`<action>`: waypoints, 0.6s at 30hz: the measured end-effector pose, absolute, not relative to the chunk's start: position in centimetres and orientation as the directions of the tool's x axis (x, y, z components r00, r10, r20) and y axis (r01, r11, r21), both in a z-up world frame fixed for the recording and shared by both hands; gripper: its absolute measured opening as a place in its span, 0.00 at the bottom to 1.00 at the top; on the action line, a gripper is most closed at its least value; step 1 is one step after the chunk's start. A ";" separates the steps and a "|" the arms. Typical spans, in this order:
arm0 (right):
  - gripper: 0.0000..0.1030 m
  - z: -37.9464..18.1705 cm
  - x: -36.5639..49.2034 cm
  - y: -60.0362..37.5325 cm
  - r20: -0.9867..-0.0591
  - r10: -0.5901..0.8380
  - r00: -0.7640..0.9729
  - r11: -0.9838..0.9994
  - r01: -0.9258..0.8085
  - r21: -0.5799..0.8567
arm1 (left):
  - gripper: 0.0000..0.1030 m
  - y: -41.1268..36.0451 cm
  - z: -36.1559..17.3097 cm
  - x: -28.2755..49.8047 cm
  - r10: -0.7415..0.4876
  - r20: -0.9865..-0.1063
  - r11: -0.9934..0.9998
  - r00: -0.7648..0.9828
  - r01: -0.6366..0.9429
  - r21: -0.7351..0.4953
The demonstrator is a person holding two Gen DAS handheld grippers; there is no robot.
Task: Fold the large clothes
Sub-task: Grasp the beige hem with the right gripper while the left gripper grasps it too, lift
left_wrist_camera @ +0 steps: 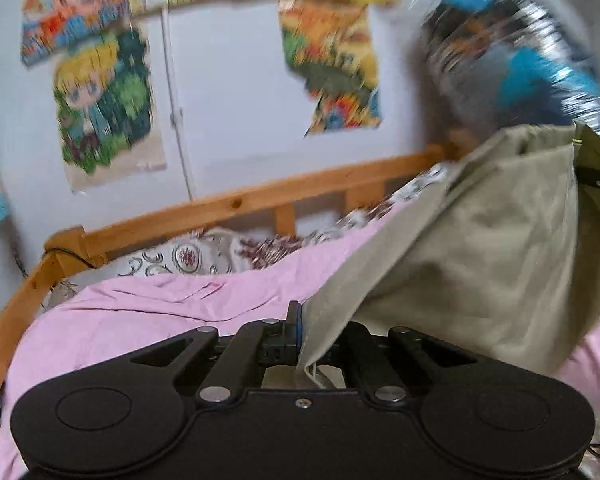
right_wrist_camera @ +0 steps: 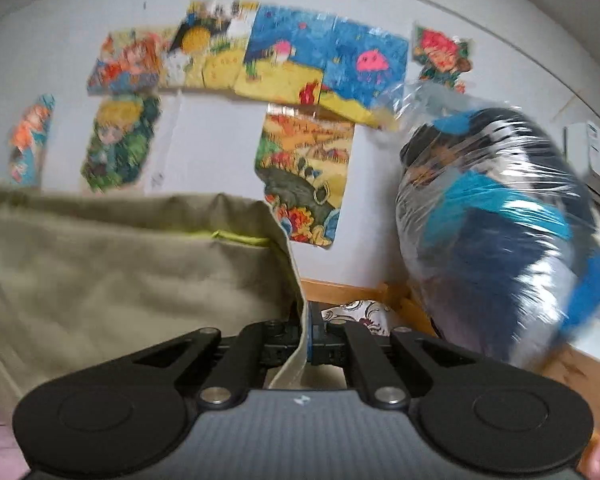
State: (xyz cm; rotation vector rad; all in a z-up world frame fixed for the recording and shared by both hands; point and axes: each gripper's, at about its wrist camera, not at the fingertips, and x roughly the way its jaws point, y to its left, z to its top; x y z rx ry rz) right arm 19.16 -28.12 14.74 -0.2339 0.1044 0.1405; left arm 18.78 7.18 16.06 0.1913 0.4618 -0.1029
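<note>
A large khaki-olive garment point(left_wrist_camera: 480, 248) hangs lifted above the pink bed sheet point(left_wrist_camera: 140, 316). My left gripper point(left_wrist_camera: 300, 328) is shut on one edge of it, the cloth running up and right from the jaws. My right gripper point(right_wrist_camera: 306, 332) is shut on another edge of the same garment point(right_wrist_camera: 132, 264), which spreads to the left of it. The right gripper's black body point(left_wrist_camera: 598, 182) shows at the far right of the left wrist view, behind the cloth. Both views are motion-blurred.
A wooden bed rail point(left_wrist_camera: 236, 204) runs behind the bed, with patterned bedding point(left_wrist_camera: 188, 258) against it. A plastic-wrapped blue and black bundle point(right_wrist_camera: 508, 240) sits at the right by the rail. Colourful drawings point(right_wrist_camera: 308, 184) hang on the white wall.
</note>
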 end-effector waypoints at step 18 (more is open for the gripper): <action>0.03 -1.0 46.0 -23.1 -0.511 0.086 0.855 0.915 -0.270 -0.299 | 0.13 13.9 0.5 44.6 -0.107 -0.800 0.994 0.590 0.050 -0.096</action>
